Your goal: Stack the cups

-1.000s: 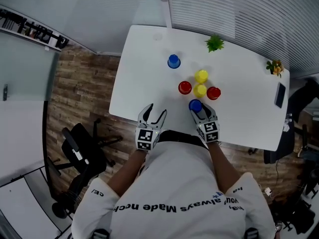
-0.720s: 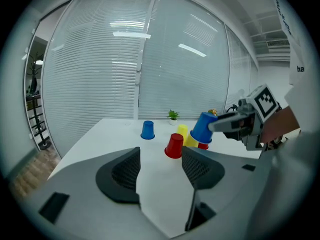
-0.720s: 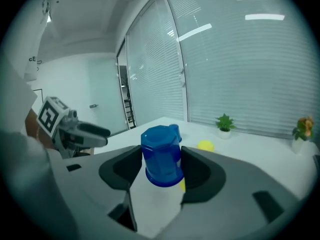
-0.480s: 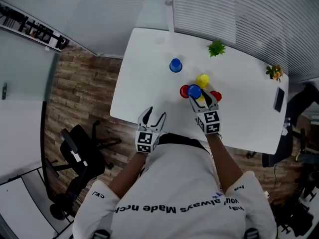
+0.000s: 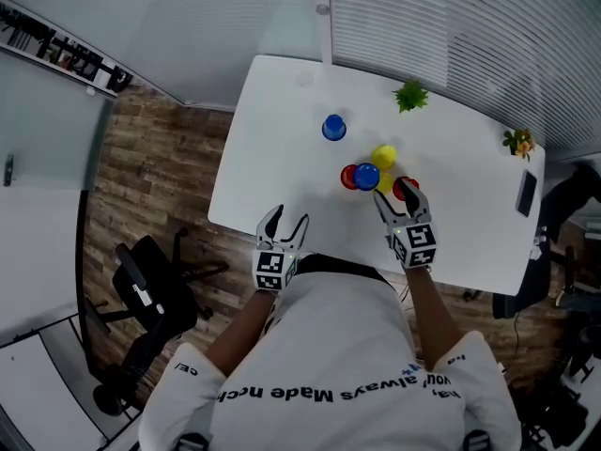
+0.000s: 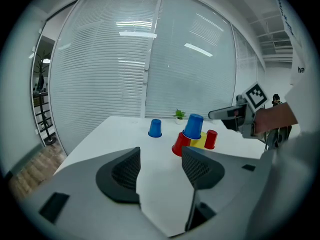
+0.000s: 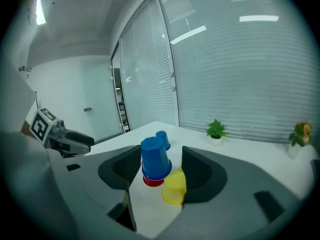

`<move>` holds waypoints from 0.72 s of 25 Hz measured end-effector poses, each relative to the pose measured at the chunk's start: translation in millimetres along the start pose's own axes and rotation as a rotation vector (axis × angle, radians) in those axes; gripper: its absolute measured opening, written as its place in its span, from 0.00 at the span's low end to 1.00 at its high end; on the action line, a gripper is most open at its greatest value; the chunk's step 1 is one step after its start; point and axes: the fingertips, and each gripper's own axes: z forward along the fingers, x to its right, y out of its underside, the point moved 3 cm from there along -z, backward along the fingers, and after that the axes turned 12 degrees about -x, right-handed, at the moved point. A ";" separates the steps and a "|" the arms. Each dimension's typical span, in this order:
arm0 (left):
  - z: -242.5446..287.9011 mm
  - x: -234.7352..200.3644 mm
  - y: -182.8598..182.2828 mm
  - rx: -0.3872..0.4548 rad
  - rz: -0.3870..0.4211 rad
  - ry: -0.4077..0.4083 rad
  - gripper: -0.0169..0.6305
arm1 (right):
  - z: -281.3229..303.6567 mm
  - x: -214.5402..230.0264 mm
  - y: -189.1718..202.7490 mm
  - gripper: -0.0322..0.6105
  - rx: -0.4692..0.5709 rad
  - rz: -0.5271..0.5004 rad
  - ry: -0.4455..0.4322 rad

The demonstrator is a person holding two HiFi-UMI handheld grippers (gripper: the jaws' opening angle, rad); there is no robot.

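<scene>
White surface (image 5: 282,139) holds a blue cup (image 5: 366,176) upside down atop a red cup (image 5: 346,177). Right claw (image 5: 398,198), tilted downward just behind it, has just been opening, nothing gripped; left claw (image 5: 286,222) gapes empty near the edge.

The table (image 5: 282,158) is white with rounded corners. A small green plant (image 5: 410,95) sits near its far edge. Left of the plant and a little closer to the person, a blue cup (image 5: 333,127) stands upside down, alone.

Closer to the person than the plant, a cluster of upturned cups stands together. A yellow cup (image 5: 383,155) is the one nearest the plant, with a second yellow cup (image 5: 386,186) just behind it. A red cup (image 5: 346,177) stands on the cluster's left and the other red cup (image 5: 405,187) on its right.

Well right of the plant, by the table's right edge, sit a small flowering plant (image 5: 517,143) and a dark flat object (image 5: 526,193).
</scene>
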 end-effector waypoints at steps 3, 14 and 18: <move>7.2 0.2 2.0 -0.011 -0.002 0.006 0.45 | -23.1 28.9 -11.6 0.45 0.012 -0.038 0.017; 1.3 -2.8 2.3 -0.025 0.008 -0.016 0.45 | 51.8 91.5 -13.8 0.44 -0.248 -0.420 -0.276; -6.0 -11.5 5.2 -0.033 -0.003 -0.053 0.45 | 85.7 89.4 -7.4 0.47 -0.328 -0.507 -0.365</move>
